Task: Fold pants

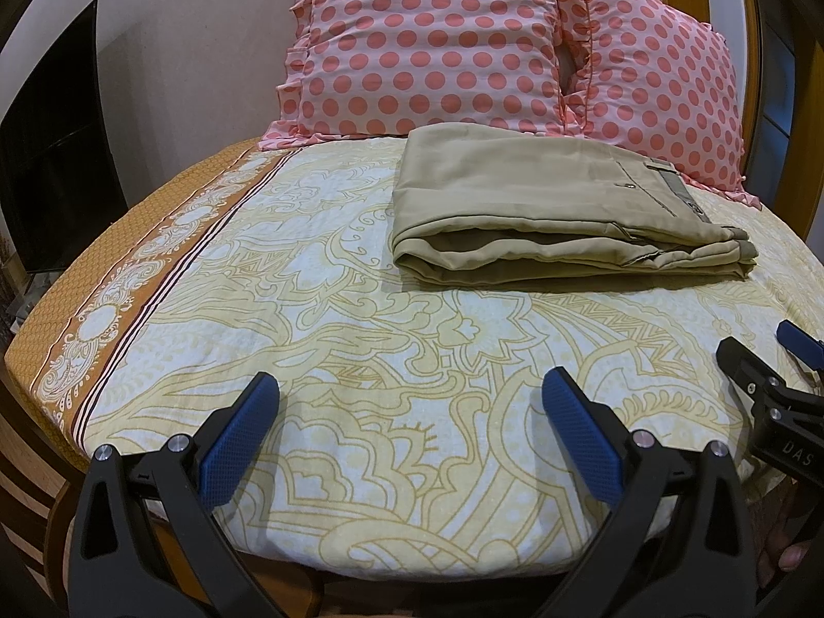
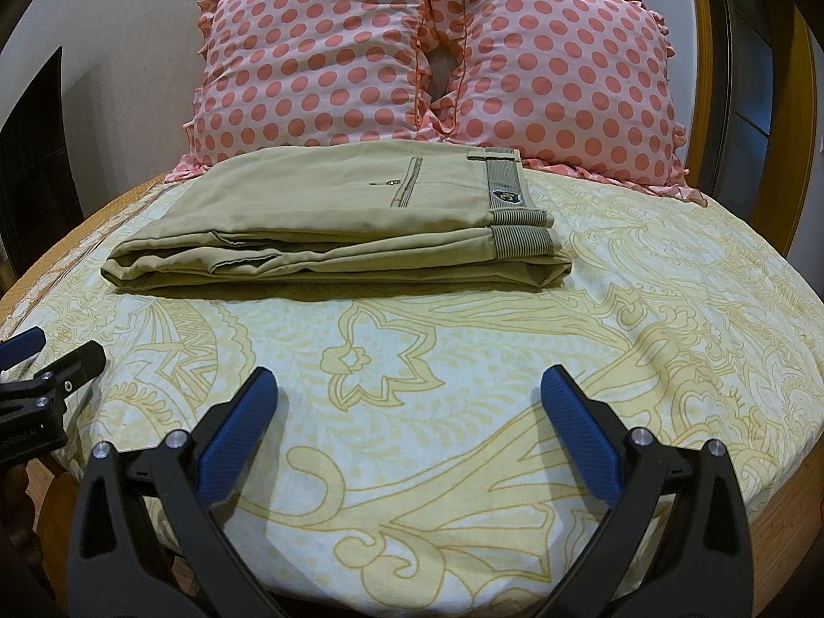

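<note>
Khaki pants [image 1: 535,206] lie folded in a flat stack on the bed, in front of the pillows, waistband to the right. They also show in the right wrist view [image 2: 329,221]. My left gripper [image 1: 409,391] is open and empty, hovering over the sheet near the bed's front edge, well short of the pants. My right gripper [image 2: 409,391] is open and empty, also back from the pants. The right gripper shows at the right edge of the left wrist view [image 1: 762,350]. The left gripper shows at the left edge of the right wrist view [image 2: 56,350].
The bed has a yellow-and-white patterned sheet [image 1: 360,340] with an orange border [image 1: 103,309] on the left. Two pink polka-dot pillows [image 2: 319,62] [image 2: 566,82] lean at the head. A wooden headboard [image 2: 793,118] rises at the right.
</note>
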